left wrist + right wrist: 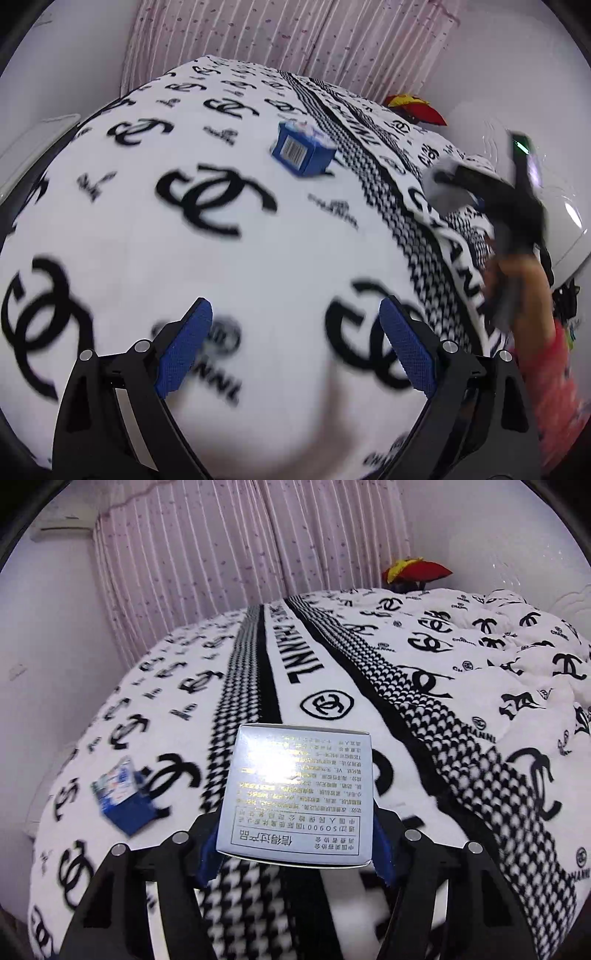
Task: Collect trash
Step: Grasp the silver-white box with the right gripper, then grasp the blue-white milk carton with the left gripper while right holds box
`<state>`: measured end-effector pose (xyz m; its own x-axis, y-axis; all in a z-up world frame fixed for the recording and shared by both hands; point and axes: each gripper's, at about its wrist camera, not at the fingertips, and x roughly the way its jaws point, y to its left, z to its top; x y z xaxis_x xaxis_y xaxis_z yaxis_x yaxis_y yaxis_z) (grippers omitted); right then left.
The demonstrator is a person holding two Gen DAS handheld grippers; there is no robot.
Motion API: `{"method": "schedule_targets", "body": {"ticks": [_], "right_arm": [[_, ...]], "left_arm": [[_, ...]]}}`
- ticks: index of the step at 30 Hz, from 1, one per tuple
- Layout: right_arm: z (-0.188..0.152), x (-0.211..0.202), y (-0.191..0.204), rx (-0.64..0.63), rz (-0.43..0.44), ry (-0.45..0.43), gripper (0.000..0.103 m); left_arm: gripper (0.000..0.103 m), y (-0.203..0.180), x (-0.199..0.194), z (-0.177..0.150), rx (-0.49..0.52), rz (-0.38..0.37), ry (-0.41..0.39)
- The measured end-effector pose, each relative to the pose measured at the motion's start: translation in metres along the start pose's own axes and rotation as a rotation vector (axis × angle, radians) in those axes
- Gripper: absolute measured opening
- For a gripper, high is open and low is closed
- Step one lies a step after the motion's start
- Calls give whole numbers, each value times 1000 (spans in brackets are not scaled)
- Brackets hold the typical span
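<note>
My right gripper is shut on a silver-white carton with printed text, held above the bed. In the left wrist view that gripper shows at the right with the pale carton between its fingers. A small blue box with a barcode lies on the white blanket with black logos; it also shows in the right wrist view, to the left of the carton. My left gripper is open and empty, hovering over the blanket nearer than the blue box.
The bed fills both views, with a houndstooth and black stripe band down its middle. A red and yellow object sits at the far end. Pink curtains hang behind. The person's arm in a pink sleeve is at right.
</note>
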<state>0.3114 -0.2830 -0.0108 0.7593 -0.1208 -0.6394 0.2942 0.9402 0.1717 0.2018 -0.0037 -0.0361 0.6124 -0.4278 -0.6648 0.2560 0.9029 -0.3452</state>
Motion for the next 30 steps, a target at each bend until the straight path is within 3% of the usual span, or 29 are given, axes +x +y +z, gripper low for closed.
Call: {"method": "schedule_targets", "body": {"ticks": [6, 10, 14, 17, 22, 24, 30], "right_arm": [[-28, -56, -9, -37, 83, -47, 63], [-46, -87, -13, -75, 108, -81, 63], [-55, -104, -21, -90, 122, -105, 63], [-61, -110, -27, -91, 134, -108, 63], [-67, -110, -33, -90, 162, -96, 63], [-70, -109, -32, -90, 169, -92, 63], [-78, -112, -27, -87, 189, -82, 63]], "left_arm": [[90, -26, 35, 62, 0, -12, -36], [90, -42, 83, 107, -41, -32, 25], [90, -42, 127, 143, -107, 39, 65], [90, -38, 152, 162, -137, 137, 79], [90, -27, 185, 174, -188, 237, 138], [75, -23, 186, 169, -194, 234, 141], [65, -24, 169, 162, -140, 210, 134]]}}
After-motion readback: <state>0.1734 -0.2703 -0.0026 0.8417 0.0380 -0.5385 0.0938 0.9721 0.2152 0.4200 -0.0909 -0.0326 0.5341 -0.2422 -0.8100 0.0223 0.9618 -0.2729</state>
